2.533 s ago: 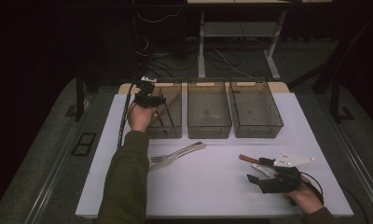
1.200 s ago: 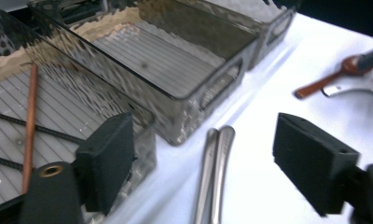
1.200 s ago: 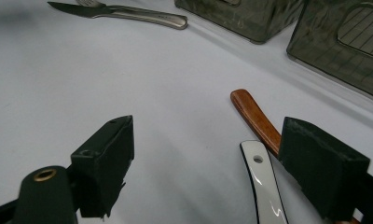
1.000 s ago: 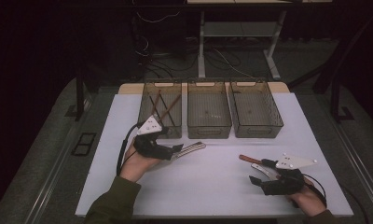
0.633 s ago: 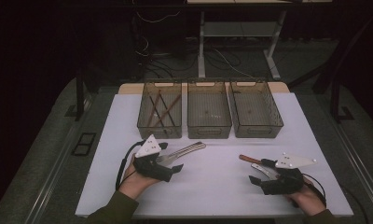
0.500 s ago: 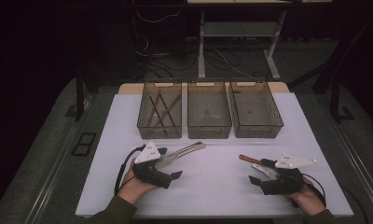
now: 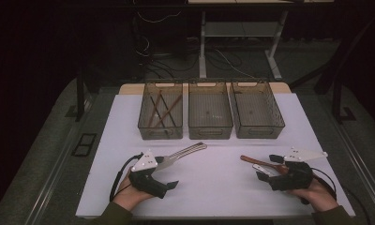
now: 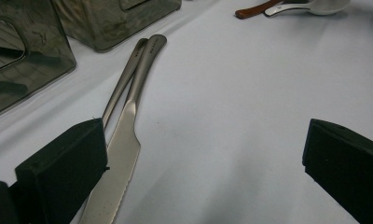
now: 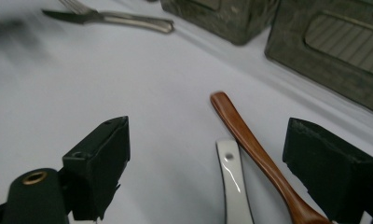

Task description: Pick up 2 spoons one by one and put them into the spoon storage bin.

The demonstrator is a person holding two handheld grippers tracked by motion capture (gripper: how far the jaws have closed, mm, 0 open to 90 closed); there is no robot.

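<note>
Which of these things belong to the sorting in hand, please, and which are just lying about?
In the job: knife, fork, wooden spoon, white spoon, three bins, chopsticks already binned, both open tongs.

Lying about: floor cables, desk frame behind.

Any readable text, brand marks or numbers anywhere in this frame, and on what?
None can be read.
Knife handle: a faint stamped mark near its end in the left gripper view, too small and blurred to read.
Bins, spoons and grippers: no lettering visible.
</note>
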